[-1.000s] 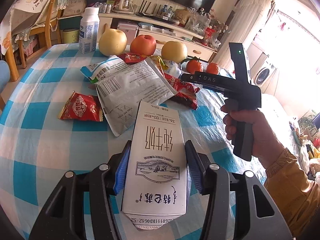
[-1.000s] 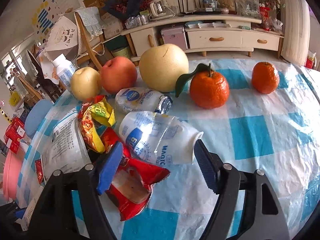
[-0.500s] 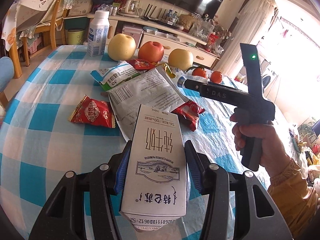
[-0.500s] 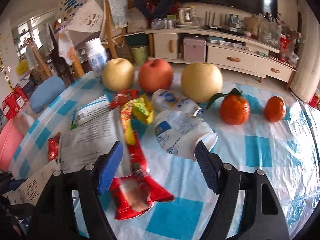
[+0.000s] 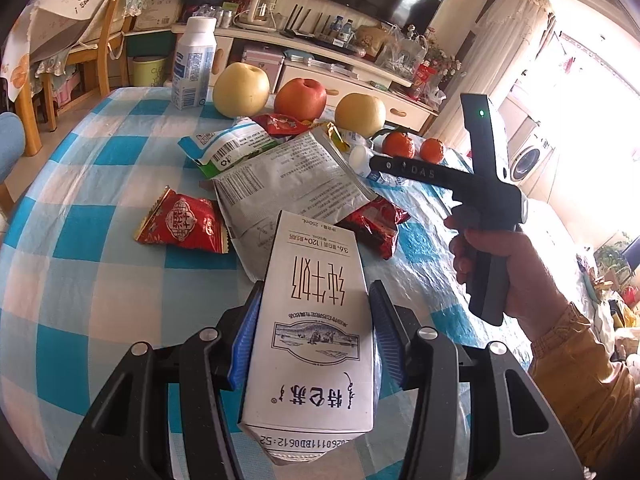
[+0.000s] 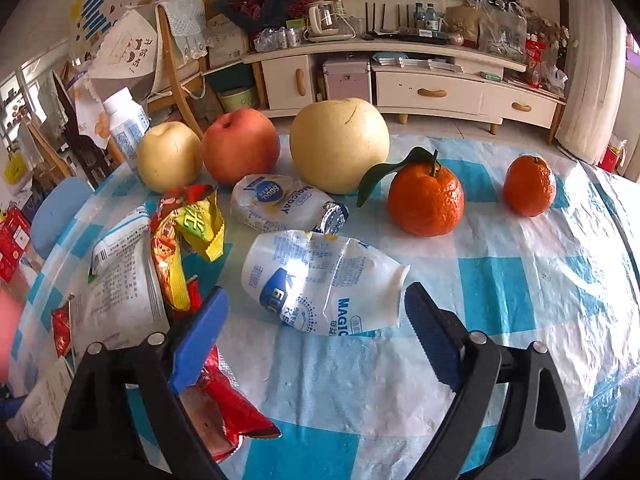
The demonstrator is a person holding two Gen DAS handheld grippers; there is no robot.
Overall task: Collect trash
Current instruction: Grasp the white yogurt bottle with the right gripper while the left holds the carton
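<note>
cream tv cabinet (image 6: 432, 80), wooden chair (image 5: 108, 32), bright window (image 5: 592, 92), possibly washer.

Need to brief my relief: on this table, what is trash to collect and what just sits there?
Trash: milk carton in left gripper; crushed bottle; foil-capped bottle; red wrapper; grey bag.
Not trash: pears, apple, oranges, upright bottle.

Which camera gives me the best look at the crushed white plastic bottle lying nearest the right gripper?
The right wrist view: the crushed bottle lies whole and close, just ahead of the opening fingers of the right gripper. The left wrist view shows only its white end behind the gripper's body.
</note>
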